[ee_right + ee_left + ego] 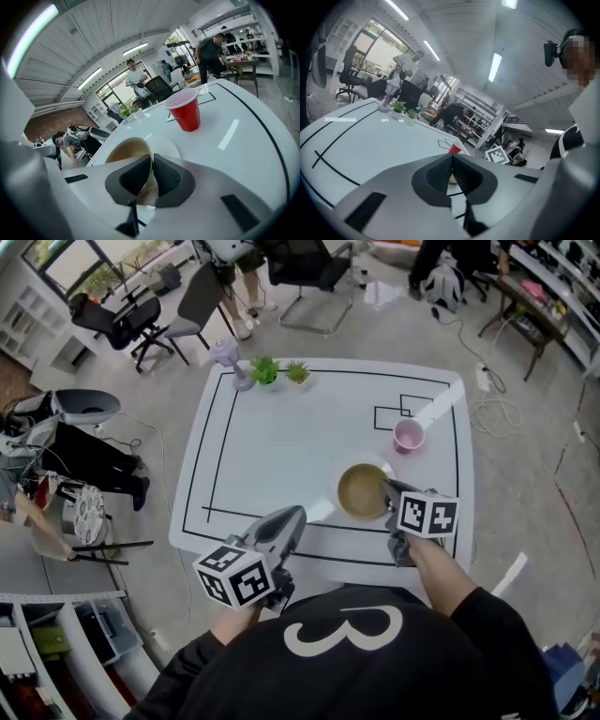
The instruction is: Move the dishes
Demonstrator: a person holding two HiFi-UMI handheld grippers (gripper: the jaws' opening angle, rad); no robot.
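Right gripper view: the right gripper is clamped on the near rim of the bowl, with one pad inside the wall and one outside. The bowl sits on the white table, near its right front corner in the head view. A red cup stands just beyond it, apart from it. Whether the bowl holds anything cannot be told.

The left gripper hovers over the front edge of the table with its jaws pressed together and nothing between them.

Assessment: the step in hand appears to be the lift.
- The hold is a thin pinch on one side, so the bowl is likely to pivot.
- Raise it slowly and straight up, keeping the wrist level.
- Keep the far rim clear of the cup on the way out.
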